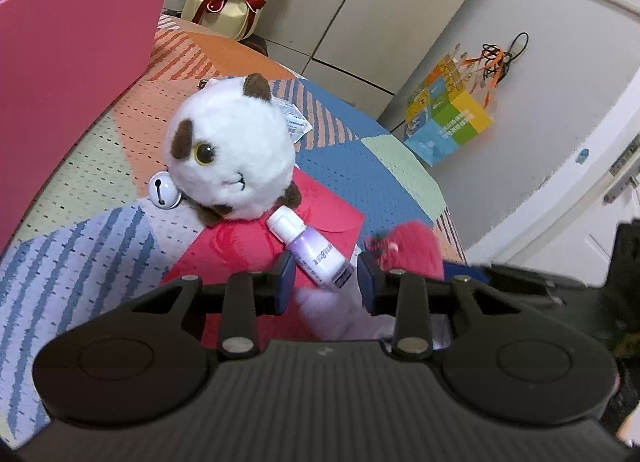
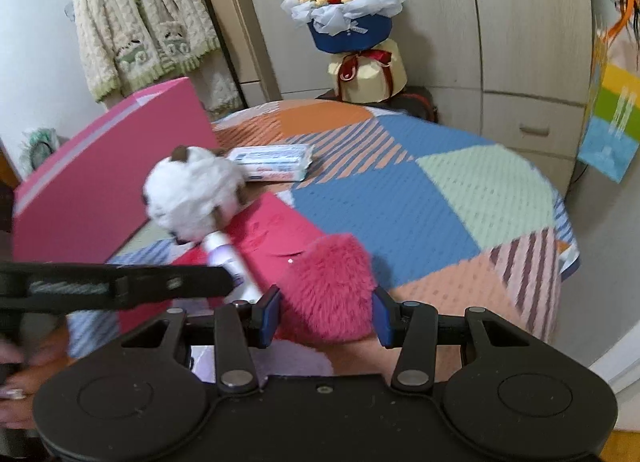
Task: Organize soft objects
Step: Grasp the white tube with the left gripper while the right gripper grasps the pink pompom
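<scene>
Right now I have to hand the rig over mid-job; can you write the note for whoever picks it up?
Left hand-held gripper: open, the small purple bottle between its fingers, not clamped.
Right hand-held gripper: open, straddling the pink furry toy; grip not closed.
White plush cat with its bell sits on the patchwork table cover, leaning on the red envelope, beside the pink box. Tissue pack lies behind the cat.
Done: no soft item visibly put away; box interior mostly out of view.
Left: probably grasp the pink toy and the cat and move them, likely to the box.
</scene>
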